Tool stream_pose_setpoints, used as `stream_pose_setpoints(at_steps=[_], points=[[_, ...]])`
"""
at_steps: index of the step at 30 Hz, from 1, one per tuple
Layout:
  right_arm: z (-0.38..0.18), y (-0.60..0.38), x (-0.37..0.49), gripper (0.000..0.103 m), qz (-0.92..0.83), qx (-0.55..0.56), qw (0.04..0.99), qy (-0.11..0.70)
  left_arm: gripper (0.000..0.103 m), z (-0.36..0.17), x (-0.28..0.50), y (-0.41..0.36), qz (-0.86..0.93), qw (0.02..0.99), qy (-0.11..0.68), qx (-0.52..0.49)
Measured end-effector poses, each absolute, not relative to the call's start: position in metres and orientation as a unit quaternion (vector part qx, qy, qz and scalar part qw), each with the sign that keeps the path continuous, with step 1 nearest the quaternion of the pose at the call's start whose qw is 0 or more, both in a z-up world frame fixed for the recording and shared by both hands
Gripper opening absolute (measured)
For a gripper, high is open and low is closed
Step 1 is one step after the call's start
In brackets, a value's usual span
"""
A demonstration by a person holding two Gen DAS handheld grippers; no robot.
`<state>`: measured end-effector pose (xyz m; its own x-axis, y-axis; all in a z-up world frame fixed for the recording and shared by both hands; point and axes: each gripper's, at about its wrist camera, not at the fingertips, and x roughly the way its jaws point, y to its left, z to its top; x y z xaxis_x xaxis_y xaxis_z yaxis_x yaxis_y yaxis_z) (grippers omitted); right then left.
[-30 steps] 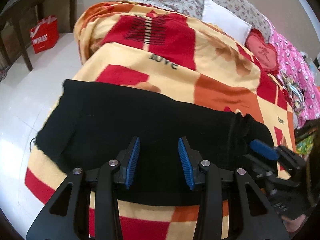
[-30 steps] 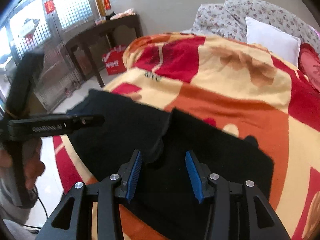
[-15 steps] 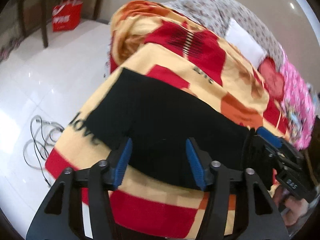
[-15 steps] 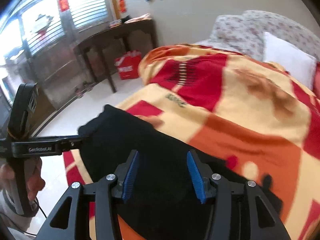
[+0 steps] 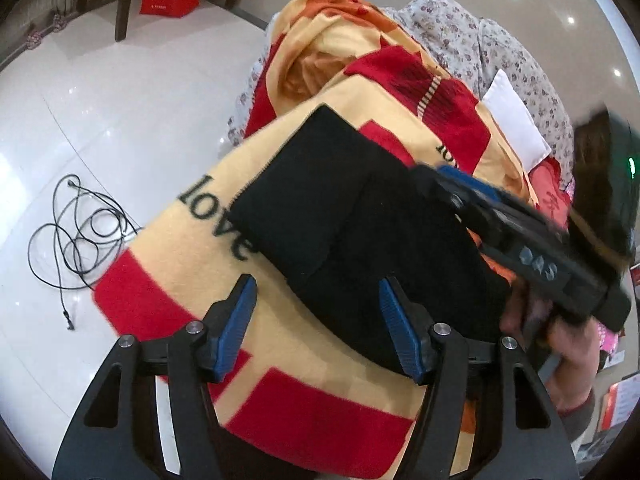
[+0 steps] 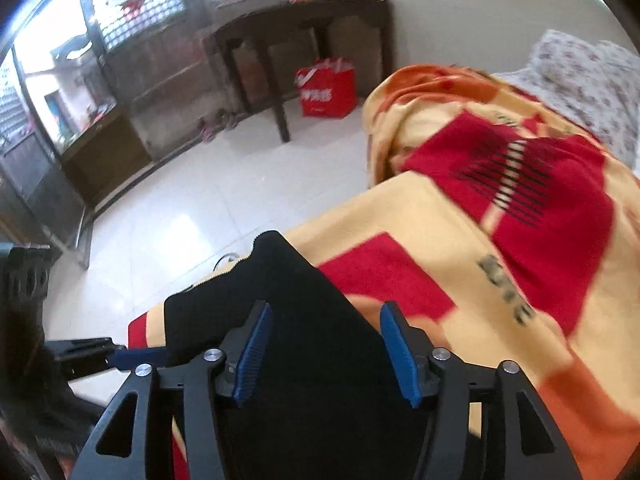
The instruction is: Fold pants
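Observation:
Black pants lie folded on a red, yellow and orange blanket at the bed's near corner. They also show in the right wrist view. My left gripper is open and empty, just in front of the pants' near edge. My right gripper is open and empty, above the pants. The right gripper also shows in the left wrist view, above the right part of the pants. The left gripper's blue fingertip shows at the pants' left edge in the right wrist view.
A black cable lies coiled on the white tiled floor left of the bed. A red bag stands by a dark table. A white pillow and floral bedding lie at the far end.
Both grippers have pulled back from the pants and turned left. The views now show more floor, and the pants lie folded shorter than one second ago.

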<state>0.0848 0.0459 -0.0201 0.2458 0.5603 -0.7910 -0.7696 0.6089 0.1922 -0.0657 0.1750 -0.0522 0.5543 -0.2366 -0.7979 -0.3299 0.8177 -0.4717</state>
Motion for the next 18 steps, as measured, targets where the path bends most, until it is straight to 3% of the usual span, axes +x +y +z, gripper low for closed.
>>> stream_pose_setpoints(at_steps=[4, 8, 10, 11, 12, 14, 18], points=[[-0.037, 0.071, 0.099, 0.057, 0.445, -0.138, 0.755, 0.461, 0.069, -0.052, -0.06, 0.174, 0.028, 0.832, 0.464, -0.302], [-0.053, 0.076, 0.11, 0.056, 0.472, -0.084, 0.735, 0.48, 0.073, -0.053, -0.054, 0.175, 0.026, 0.839, 0.453, -0.3], [-0.055, 0.074, 0.11, 0.043, 0.473, -0.068, 0.738, 0.476, 0.073, -0.053, -0.052, 0.173, 0.024, 0.845, 0.446, -0.296], [-0.055, 0.071, 0.11, 0.035, 0.472, -0.06, 0.742, 0.474, 0.069, -0.053, -0.05, 0.172, 0.021, 0.847, 0.444, -0.291], [-0.052, 0.068, 0.109, 0.024, 0.474, -0.05, 0.742, 0.472, 0.046, -0.053, -0.049, 0.171, 0.015, 0.85, 0.441, -0.287], [-0.045, 0.061, 0.106, 0.017, 0.478, -0.037, 0.745, 0.463, 0.024, -0.047, -0.048, 0.169, 0.015, 0.857, 0.438, -0.27], [-0.016, 0.032, 0.093, 0.014, 0.48, 0.005, 0.766, 0.426, 0.016, -0.014, -0.056, 0.161, -0.024, 0.883, 0.392, -0.256]])
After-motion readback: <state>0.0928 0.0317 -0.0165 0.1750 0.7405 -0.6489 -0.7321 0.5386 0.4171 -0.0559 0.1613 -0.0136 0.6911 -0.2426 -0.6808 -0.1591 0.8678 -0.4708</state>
